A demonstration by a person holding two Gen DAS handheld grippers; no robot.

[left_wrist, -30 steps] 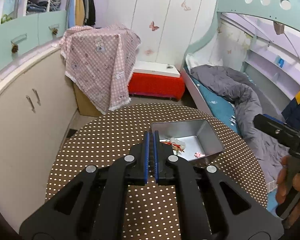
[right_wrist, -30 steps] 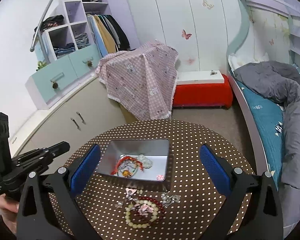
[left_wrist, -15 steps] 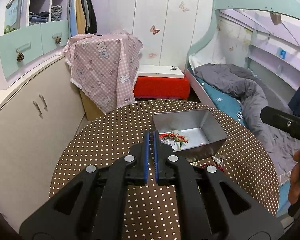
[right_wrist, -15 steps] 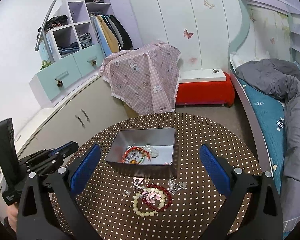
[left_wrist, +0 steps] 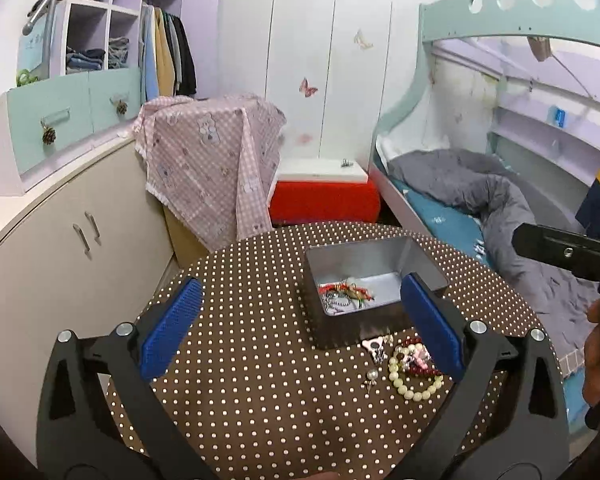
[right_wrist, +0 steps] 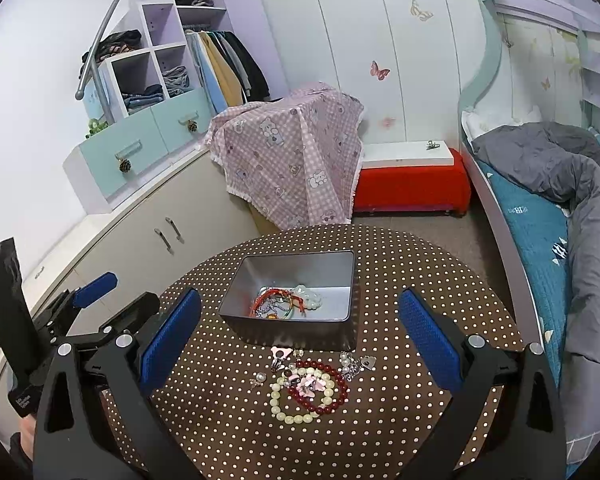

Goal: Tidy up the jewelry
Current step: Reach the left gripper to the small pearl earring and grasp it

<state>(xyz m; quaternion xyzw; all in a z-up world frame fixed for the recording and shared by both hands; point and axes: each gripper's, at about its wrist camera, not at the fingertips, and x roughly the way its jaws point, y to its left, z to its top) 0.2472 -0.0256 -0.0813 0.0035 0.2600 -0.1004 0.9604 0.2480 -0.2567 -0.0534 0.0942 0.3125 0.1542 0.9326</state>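
A grey metal tin stands on the round brown polka-dot table. It holds red cord bracelets and a chain. In front of it lie a cream bead bracelet, a dark red bead bracelet, a pink clip and small charms. My left gripper is open and empty, held above the table before the tin. My right gripper is open and empty above the loose jewelry.
A cream cabinet stands left of the table. A pink checked cloth covers a box behind it, beside a red bench. A bed with a grey duvet runs along the right. The left gripper also shows in the right wrist view.
My left gripper has opened from shut and has risen and pulled back from the tin. My right gripper stays open and has risen slightly.
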